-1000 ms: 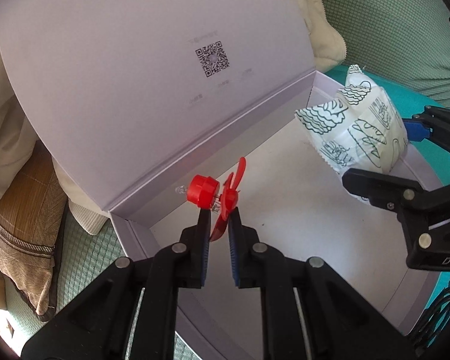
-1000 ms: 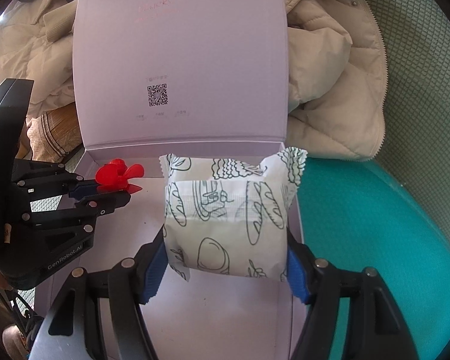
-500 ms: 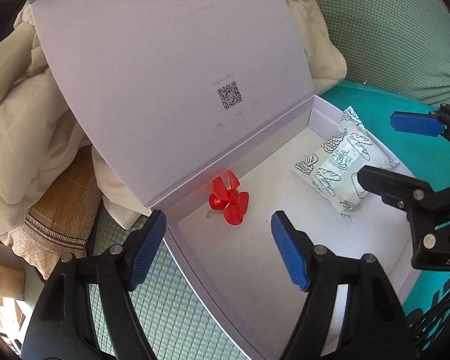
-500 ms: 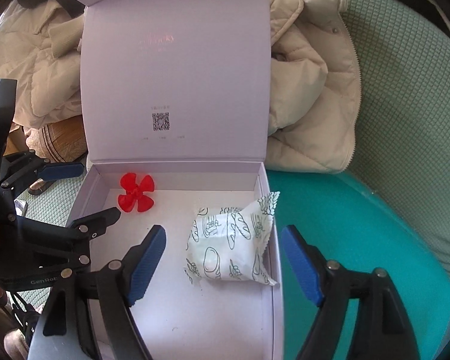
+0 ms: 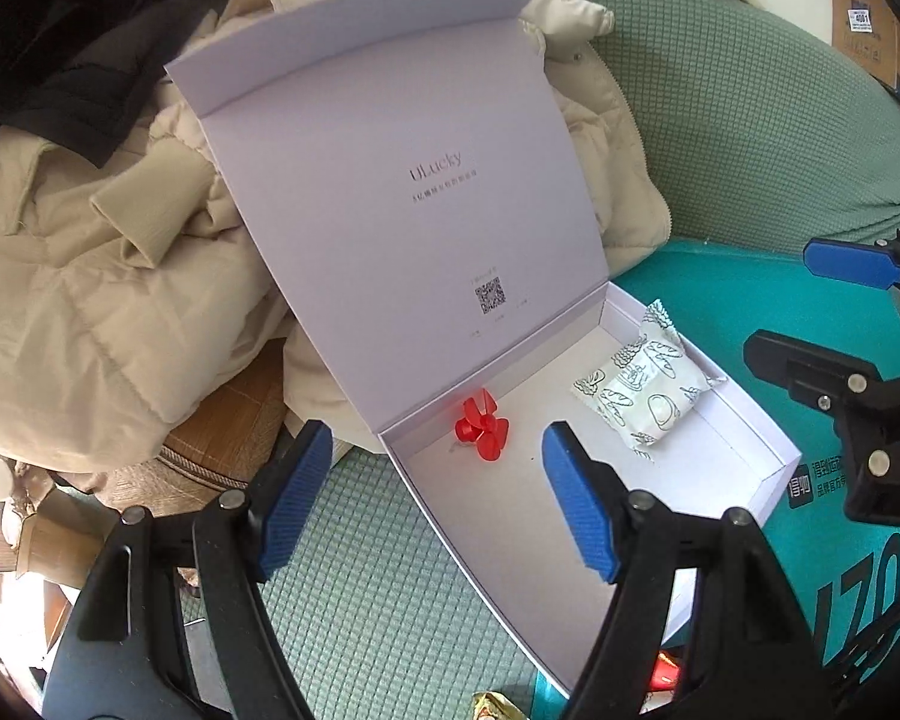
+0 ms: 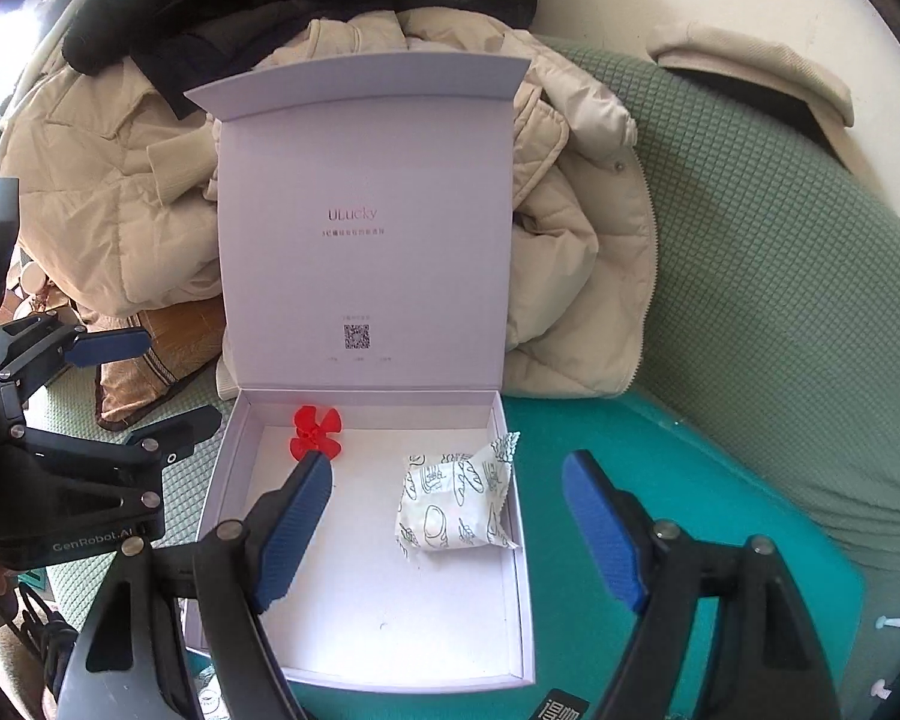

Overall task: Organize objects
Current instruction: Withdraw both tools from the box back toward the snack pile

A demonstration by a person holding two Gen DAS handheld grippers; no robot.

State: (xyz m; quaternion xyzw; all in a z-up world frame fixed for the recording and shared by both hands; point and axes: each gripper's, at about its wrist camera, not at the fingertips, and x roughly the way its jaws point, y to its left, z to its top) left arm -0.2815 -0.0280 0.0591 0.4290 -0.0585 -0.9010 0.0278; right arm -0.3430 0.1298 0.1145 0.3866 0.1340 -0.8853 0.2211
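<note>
Red propeller (image 5: 482,433) and snack packet (image 6: 457,503) sit in the box (image 6: 519,618) ahead of both tools — left tool (image 5: 435,498) and right tool (image 6: 447,531) spread apart, empty — next likely fetching another loose item.

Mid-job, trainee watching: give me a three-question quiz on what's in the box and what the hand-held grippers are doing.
1. True or false: the red propeller lies inside the open white box.
2. Which sits nearer the box's right wall: (A) the propeller, (B) the snack packet?
3. Fill in: the left hand-held gripper and the right hand-held gripper are both ____ and hold nothing.

Key: 1 true; 2 B; 3 open.
</note>
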